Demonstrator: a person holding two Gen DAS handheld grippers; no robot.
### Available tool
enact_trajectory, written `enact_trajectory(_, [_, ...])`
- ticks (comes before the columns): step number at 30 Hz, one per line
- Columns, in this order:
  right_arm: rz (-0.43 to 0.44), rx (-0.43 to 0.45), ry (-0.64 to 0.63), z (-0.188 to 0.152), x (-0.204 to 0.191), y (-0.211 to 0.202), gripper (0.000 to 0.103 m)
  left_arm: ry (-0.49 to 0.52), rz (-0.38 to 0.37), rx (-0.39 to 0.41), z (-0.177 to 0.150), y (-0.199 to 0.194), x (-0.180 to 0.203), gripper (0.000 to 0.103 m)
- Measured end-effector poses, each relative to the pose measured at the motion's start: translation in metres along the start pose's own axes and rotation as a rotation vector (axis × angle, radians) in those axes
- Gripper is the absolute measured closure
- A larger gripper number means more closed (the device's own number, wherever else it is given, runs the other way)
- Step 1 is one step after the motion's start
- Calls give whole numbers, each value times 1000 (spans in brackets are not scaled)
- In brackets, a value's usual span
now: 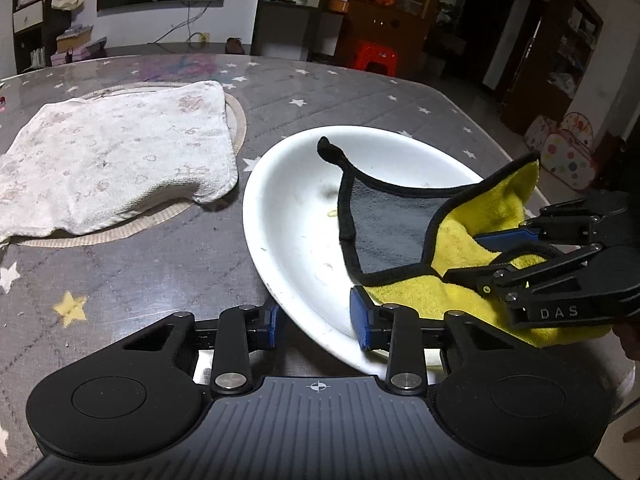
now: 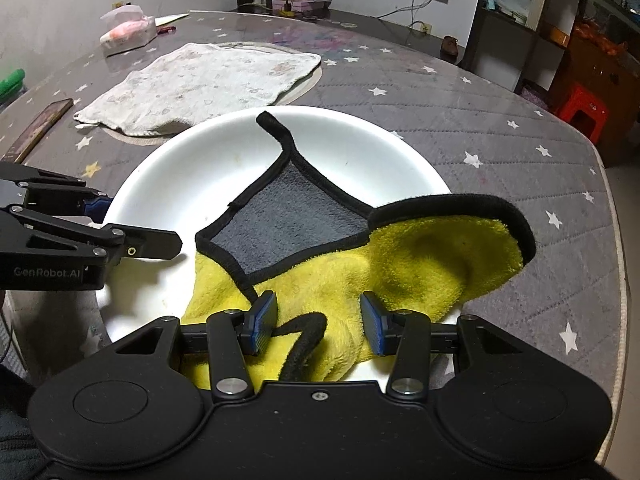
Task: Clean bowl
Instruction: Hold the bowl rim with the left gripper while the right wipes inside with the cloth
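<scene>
You have the shallow white ceramic bowl [image 1: 296, 216] near you on the star-print table, your left gripper [image 1: 316, 320] pinching its near rim, your right gripper [image 2: 320, 322] clamping the yellow-and-grey microfibre cloth [image 2: 360, 256] inside, yet smears show, so wiping remains.

Both wrist cams sit close, angled down. Left cam views the round white ceramic bowl [image 1: 296, 216] from its left, right cam from its near rim. Shared: bowl, grey star-print worktop [image 1: 160, 248].

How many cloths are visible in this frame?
2: a yellow-and-grey cloth draped into the white bowl, and a white towel spread on the table beyond it.
</scene>
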State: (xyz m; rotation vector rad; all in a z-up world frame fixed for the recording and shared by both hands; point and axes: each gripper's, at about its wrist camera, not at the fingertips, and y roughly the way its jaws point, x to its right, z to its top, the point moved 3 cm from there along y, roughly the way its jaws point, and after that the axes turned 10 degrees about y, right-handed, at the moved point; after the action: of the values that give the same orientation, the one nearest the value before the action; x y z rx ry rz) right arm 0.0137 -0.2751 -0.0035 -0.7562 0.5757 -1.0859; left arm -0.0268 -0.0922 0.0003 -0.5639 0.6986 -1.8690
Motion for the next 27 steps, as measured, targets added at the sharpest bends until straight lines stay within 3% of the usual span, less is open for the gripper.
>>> enact_trajectory(19, [-57,105,25,21,12,21,59,128,18,-26,8,6,6,65])
enact_trajectory(27, [-92,133,22,29,18,29,60,242,19,-15,25,21,1,65])
